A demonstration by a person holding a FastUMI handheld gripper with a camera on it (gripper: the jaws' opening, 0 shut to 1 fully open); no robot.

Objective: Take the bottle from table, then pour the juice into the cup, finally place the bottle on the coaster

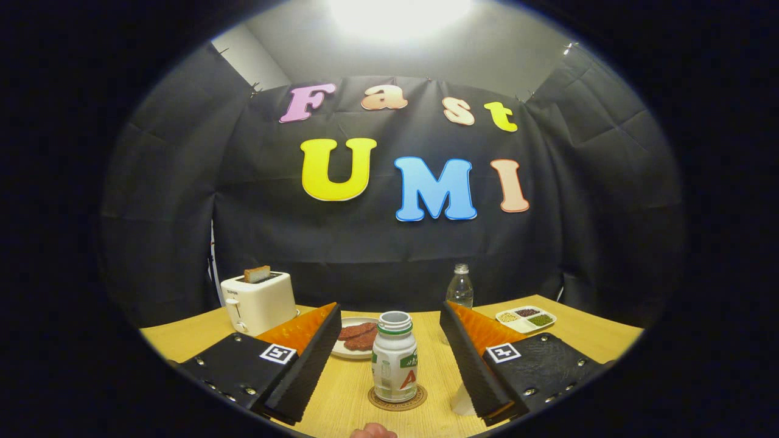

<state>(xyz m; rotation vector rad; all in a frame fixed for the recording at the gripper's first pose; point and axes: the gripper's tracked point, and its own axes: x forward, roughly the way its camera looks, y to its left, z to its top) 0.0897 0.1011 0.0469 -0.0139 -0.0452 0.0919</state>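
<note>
White bottle (394,359) w/ green band, cap off, stands upright on the round cork coaster (397,398), near the front edge of the wooden surface (566,331). Gripper (392,365) jaws wide apart, one each side of the bottle, neither touching it; bottle sits between them, roughly centred, long axis vertical. So the place step looks done or nearly so – judging by the open neck & bottle already on coaster. Next move prob. a straight pull-back w/o clipping the bottle; gap either side looks fair.

Something pale just under the right finger, maybe the cup – can't tell. Behind: plate (356,336) w/ reddish slices beyond the left finger, toaster (258,301) w/ bread toward the back-left corner, clear water bottle (461,287) at the back edge, divided dish (525,318) of beans toward the back-right. A fingertip (372,432) shows at the front edge.
</note>
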